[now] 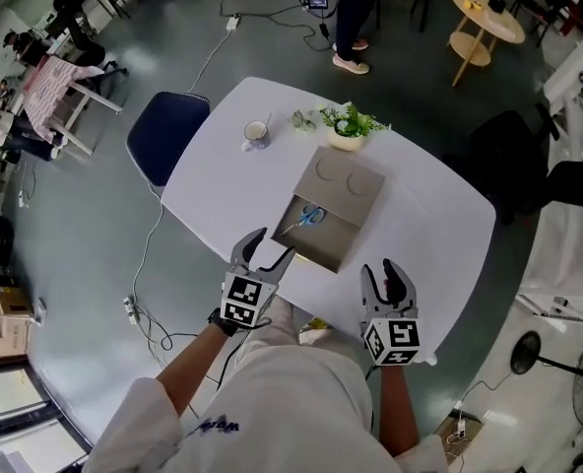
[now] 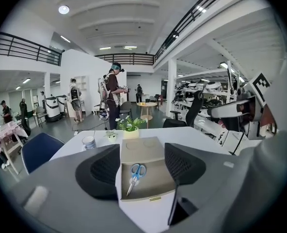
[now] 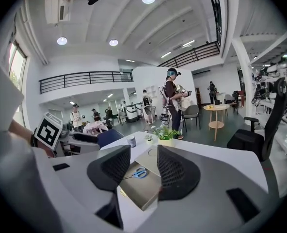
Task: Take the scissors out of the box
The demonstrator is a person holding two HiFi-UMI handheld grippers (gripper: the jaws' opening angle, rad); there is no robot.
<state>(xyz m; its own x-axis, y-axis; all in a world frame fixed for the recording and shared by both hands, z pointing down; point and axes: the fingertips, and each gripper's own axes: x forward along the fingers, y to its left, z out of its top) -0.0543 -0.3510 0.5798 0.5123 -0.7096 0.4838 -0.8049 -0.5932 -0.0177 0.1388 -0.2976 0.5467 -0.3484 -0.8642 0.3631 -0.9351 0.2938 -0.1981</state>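
The blue-handled scissors (image 1: pixel 307 218) lay in the open cardboard box (image 1: pixel 356 190), blades slanting towards the left gripper (image 1: pixel 276 242), which hovered nearer at the box's front edge, jaws spread and empty, the right gripper (image 1: pixel 382 269) likewise parted on nothing.
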